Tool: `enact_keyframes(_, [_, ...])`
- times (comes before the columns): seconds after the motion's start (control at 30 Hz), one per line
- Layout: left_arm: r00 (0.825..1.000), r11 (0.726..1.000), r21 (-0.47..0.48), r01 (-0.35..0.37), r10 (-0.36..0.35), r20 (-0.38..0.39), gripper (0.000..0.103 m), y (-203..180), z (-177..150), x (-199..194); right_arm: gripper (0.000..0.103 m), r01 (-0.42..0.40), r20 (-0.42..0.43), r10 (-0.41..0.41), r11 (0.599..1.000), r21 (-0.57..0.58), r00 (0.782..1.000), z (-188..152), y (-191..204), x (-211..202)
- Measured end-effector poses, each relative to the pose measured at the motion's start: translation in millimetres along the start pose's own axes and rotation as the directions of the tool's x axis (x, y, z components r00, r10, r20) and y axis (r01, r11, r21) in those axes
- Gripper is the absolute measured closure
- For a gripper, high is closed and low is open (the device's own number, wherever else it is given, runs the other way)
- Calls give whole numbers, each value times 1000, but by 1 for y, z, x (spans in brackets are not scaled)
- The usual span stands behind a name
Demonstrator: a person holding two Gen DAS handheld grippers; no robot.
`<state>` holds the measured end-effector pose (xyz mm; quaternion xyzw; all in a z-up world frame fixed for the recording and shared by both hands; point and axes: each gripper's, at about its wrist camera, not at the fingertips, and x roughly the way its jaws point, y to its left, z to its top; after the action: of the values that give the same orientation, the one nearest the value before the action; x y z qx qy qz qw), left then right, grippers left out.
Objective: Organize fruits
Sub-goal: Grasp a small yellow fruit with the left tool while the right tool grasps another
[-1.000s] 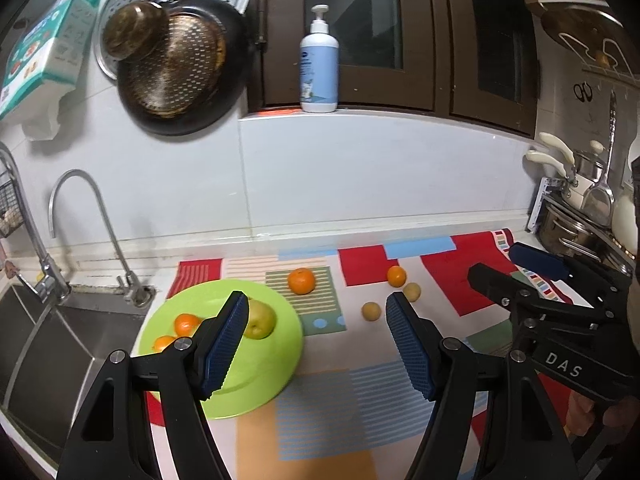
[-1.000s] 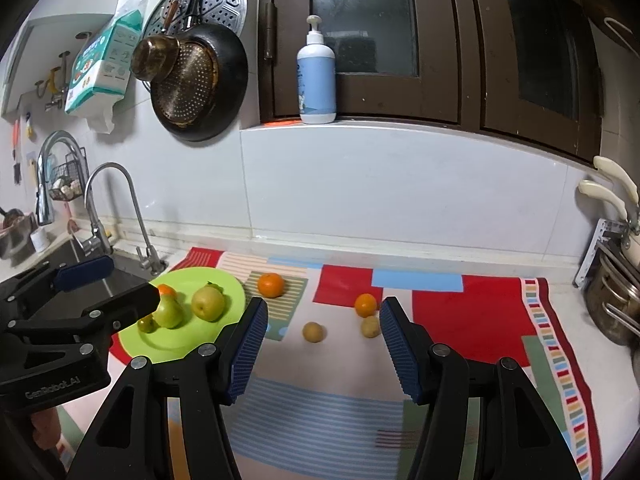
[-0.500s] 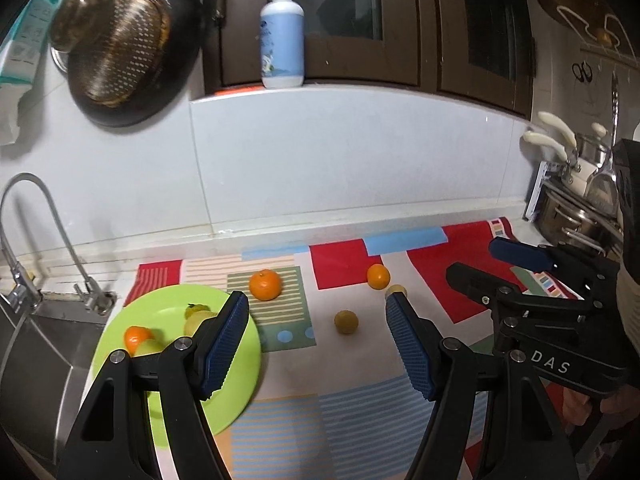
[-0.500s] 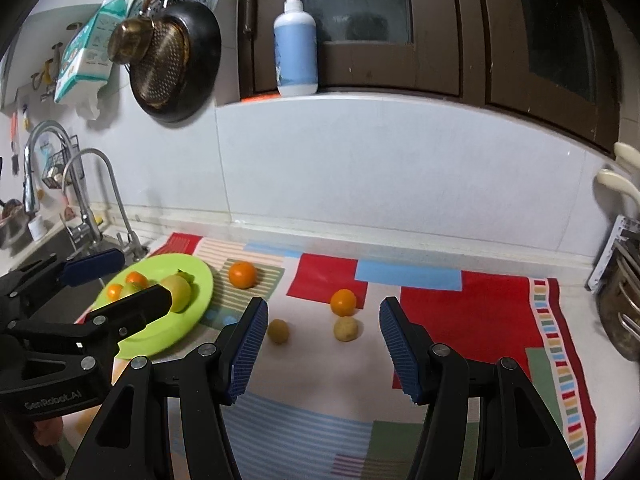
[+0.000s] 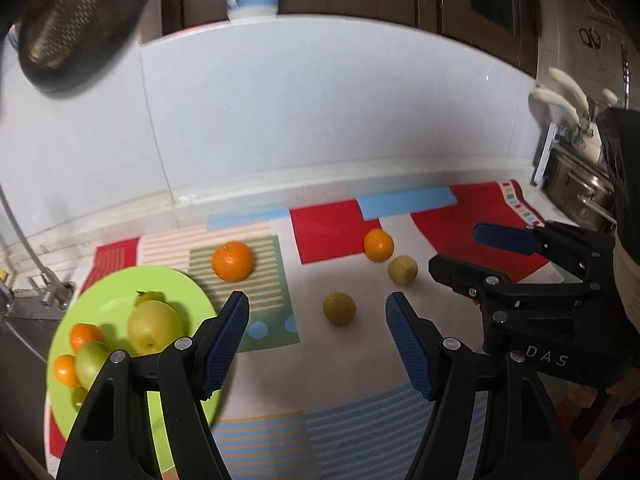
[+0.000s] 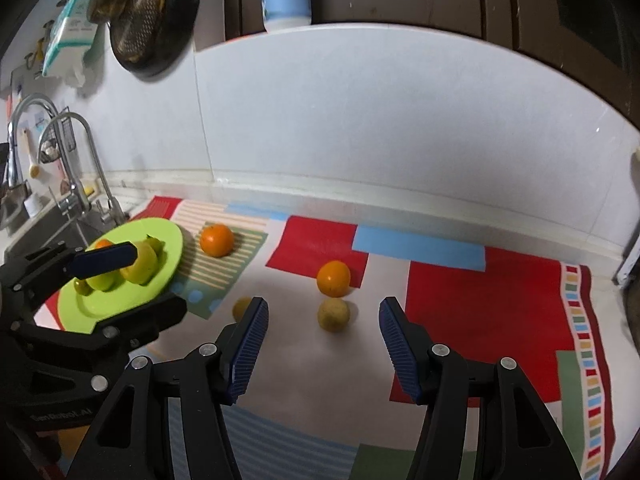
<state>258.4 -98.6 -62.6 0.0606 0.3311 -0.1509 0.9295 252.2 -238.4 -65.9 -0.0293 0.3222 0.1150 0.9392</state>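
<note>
Green plate [image 5: 188,292] at nine o'clock on the counter holds several fruits; four lie loose on the patchwork mat [image 5: 328,224]; both tools have dropped closer than a second ago, so I judge a pick is near; left tool [image 5: 316,312], half open and empty, frames a yellowish fruit [image 5: 339,308]; right tool [image 6: 320,312], likewise empty, frames another [image 6: 333,314]; both round, no long axis.

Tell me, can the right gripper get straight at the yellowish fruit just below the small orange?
Probably yes. The right gripper is open and empty, the yellowish fruit lies just ahead on the mat, and nothing stands between them.
</note>
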Motion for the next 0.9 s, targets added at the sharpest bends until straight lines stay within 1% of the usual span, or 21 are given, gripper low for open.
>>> enact_keyframes(0.07, [1000,1000,0,4,-4,-20,33,0,-1,11,45,-5,-20,5,1000,0,1000,-2,-3,10])
enact_keyframes(0.17, [998,1000,-6,25,-26,-56,33,0,-1,28,48,-18,-48,18,1000,0,999,-4,-8,24])
enact_keyframes(0.3, [995,999,-2,45,-45,-92,36,-1,-2,44,49,-37,-87,36,999,-2,996,-6,-12,41])
enact_keyframes(0.43, [991,998,6,63,-61,-122,41,-2,-2,58,54,-56,-121,56,998,1,991,-7,-15,56])
enact_keyframes(0.53, [988,997,9,73,-71,-137,47,-3,-1,66,56,-67,-140,67,998,5,988,-8,-17,65])
enact_keyframes(0.6, [987,997,12,75,-73,-142,53,-3,0,71,57,-71,-152,71,997,6,986,-9,-17,70])
enact_keyframes(0.63, [986,996,13,83,-80,-148,54,-4,1,74,58,-74,-156,75,997,10,985,-9,-18,72])
enact_keyframes(0.7, [982,995,11,94,-91,-164,62,-4,2,79,60,-81,-161,82,997,16,984,-9,-19,74])
enact_keyframes(0.77, [980,995,9,101,-97,-173,67,-4,3,82,60,-82,-164,84,996,20,983,-9,-20,77])
enact_keyframes(0.8, [979,995,8,103,-100,-176,70,-4,3,83,62,-84,-168,87,996,23,982,-9,-20,79])
enact_keyframes(0.83, [979,994,7,108,-105,-177,72,-4,3,83,64,-88,-171,92,996,27,981,-9,-20,80])
enact_keyframes(0.9, [977,993,4,115,-112,-181,75,-4,3,83,66,-94,-174,98,995,30,980,-8,-20,82])
